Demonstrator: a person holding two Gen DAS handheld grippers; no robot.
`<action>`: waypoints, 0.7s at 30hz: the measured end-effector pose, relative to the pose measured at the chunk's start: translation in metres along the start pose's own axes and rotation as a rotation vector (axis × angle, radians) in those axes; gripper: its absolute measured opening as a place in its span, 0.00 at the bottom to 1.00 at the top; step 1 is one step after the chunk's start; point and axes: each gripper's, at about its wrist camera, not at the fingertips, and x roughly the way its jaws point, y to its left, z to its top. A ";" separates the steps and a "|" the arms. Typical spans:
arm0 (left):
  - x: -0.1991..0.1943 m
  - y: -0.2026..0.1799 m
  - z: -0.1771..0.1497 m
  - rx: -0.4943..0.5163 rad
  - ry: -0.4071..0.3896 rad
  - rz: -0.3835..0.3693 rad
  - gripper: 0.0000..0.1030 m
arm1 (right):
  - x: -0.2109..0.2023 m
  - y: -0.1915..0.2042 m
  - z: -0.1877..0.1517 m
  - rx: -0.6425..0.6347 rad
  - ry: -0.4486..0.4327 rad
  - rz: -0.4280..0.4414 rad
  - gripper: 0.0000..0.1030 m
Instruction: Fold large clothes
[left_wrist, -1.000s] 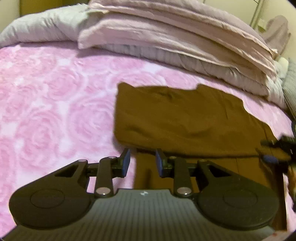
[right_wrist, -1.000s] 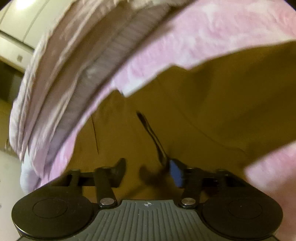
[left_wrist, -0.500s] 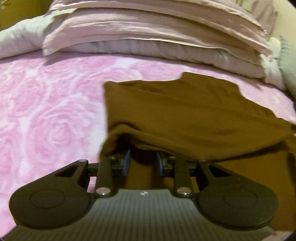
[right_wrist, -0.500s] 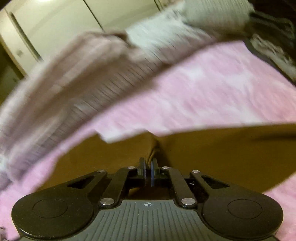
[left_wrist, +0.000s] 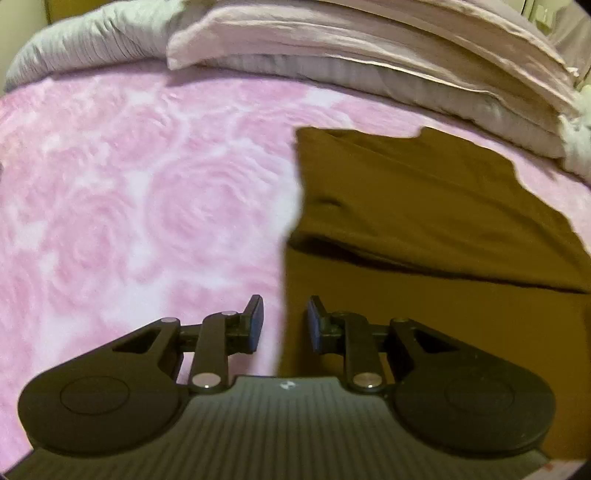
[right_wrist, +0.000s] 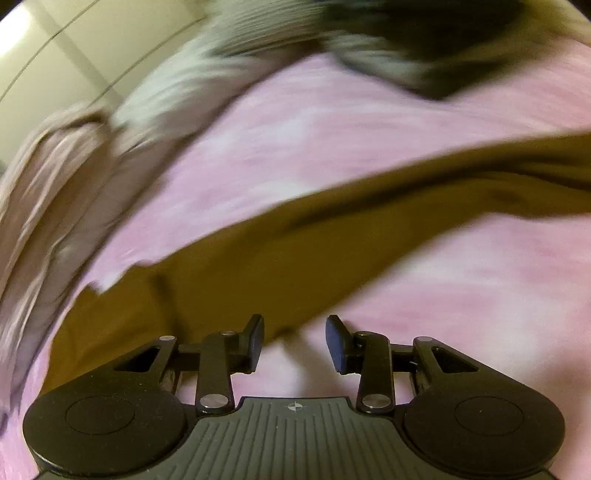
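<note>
A brown garment (left_wrist: 424, 206) lies folded over on the pink rose-patterned bedspread (left_wrist: 129, 206), its upper layer ending in a fold line across the right half of the left wrist view. My left gripper (left_wrist: 284, 325) is open, straddling the garment's left edge with nothing held. In the blurred right wrist view the same brown garment (right_wrist: 295, 251) stretches across the bed, and my right gripper (right_wrist: 295, 343) is open just beyond its near edge, holding nothing.
Stacked pale pink and grey pillows and duvets (left_wrist: 332, 48) run along the far side of the bed. In the right wrist view, blurred bedding (right_wrist: 55, 177) sits at the left, a dark cloth (right_wrist: 424, 33) at the top, and cream cupboard doors (right_wrist: 74, 48) behind.
The right gripper, shut on the brown cloth half a second ago, has opened and let go. The left gripper has pulled back left from under the fold, which has settled flat.
</note>
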 end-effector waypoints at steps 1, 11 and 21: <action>-0.002 -0.007 -0.003 -0.006 0.011 -0.019 0.20 | -0.012 -0.025 0.005 0.047 -0.013 -0.006 0.33; -0.007 -0.085 -0.018 0.024 0.057 -0.134 0.20 | -0.109 -0.230 0.035 0.608 -0.330 -0.135 0.33; -0.015 -0.113 -0.016 0.056 0.051 -0.131 0.20 | -0.091 -0.230 0.054 0.552 -0.274 -0.114 0.01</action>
